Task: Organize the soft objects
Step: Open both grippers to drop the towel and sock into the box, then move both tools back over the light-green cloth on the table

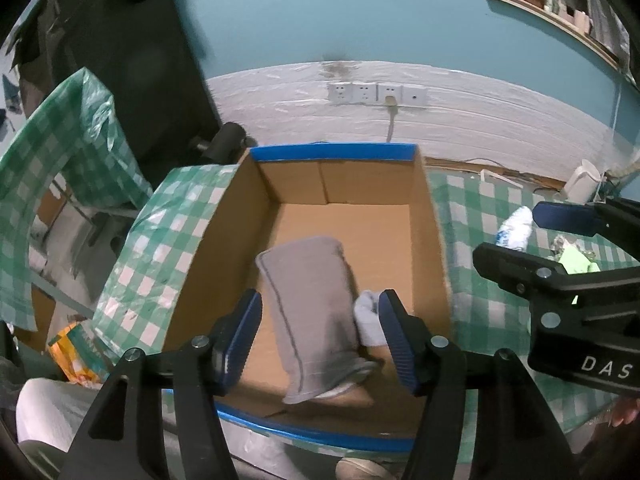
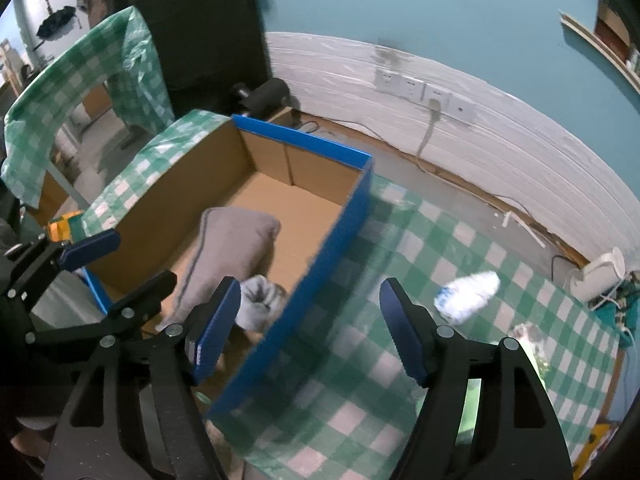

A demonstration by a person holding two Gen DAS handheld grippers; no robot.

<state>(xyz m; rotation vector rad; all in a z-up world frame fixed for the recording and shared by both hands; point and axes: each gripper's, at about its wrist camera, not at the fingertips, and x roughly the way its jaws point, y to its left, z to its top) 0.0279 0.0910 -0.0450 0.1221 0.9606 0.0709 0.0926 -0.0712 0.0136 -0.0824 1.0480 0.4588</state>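
Note:
An open cardboard box with blue outer walls stands on a green checked tablecloth. Inside it lies a folded grey cloth, and a small pale rolled sock rests against its right side. My left gripper hovers open over the box, its blue pads on either side of the grey cloth and clear of it. My right gripper is open and holds nothing. It straddles the box's blue right wall, with the grey cloth and the sock to its left.
A white and blue crumpled soft item lies on the tablecloth right of the box, with a pale green one nearer me. A white kettle stands at the far right by the wall. A second checked table is on the left.

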